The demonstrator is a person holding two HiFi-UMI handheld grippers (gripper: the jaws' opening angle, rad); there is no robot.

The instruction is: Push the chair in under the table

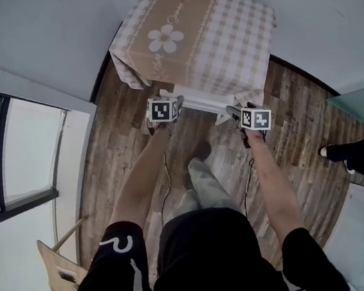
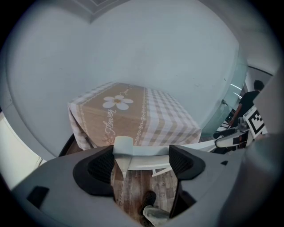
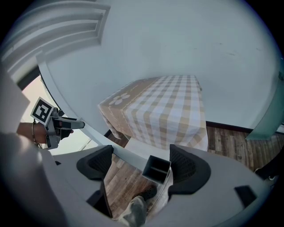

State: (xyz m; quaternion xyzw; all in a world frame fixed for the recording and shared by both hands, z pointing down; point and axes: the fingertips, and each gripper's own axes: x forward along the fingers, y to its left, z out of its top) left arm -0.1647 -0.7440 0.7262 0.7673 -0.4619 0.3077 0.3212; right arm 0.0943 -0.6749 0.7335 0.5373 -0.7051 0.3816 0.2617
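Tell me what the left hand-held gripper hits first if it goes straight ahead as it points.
The left hand-held gripper would probably first meet the chair: its white top rail sits between the open jaws. Beyond it, at unclear depth, stands the table.

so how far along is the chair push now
Mostly done: the chair has its seat hidden under the cloth of the table, only its white top rail showing at the edge. In hand: the left gripper and right gripper each straddle a rail end, fingers apart. Left: maybe a last nudge, then backing away.
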